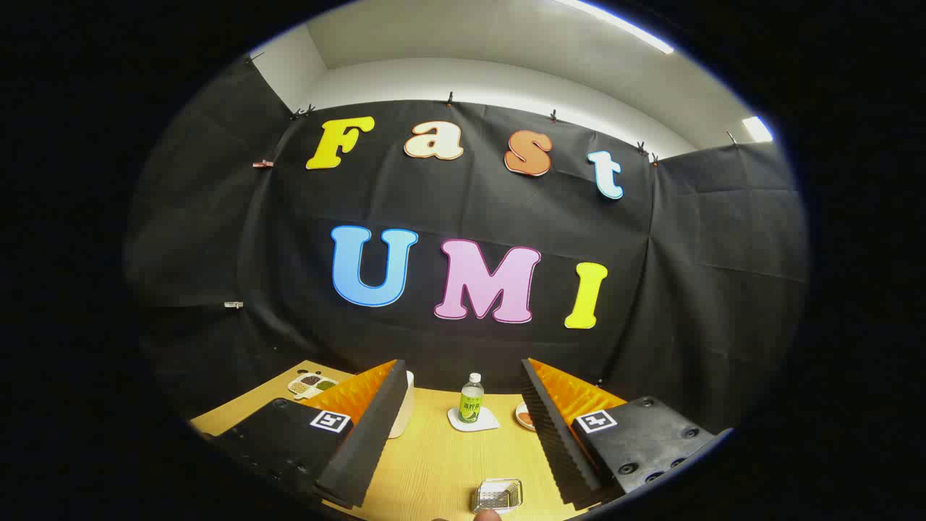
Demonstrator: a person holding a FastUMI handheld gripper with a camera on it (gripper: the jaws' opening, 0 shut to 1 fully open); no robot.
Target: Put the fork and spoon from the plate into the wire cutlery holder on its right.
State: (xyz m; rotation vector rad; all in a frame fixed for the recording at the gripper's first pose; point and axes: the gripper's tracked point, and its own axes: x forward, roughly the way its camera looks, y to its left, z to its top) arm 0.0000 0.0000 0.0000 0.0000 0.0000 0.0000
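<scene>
tongs (463, 434): fingers spread wide apart, nothing held, tips up off the table (427, 470)
wire holder (498, 496): low betw the fingers, nearer the right one, close in; small silvery wire basket on the wood top; contents can't tell
fingertip (488, 515): a person's, just below the holder
fork/spoon/plate: can't make out
bottle (471, 399): beyond tips, betw the fingers, upright, white cap, green label, writing too small to read
coaster (474, 421): white, under bottle
cup (402, 412): white, partly behind left finger
dish (525, 416): small, edge peeking behind right finger
snack tray (312, 384): far left past left finger, compartments w/ dark and green bits
markers: square b/w tags on both finger bases
</scene>
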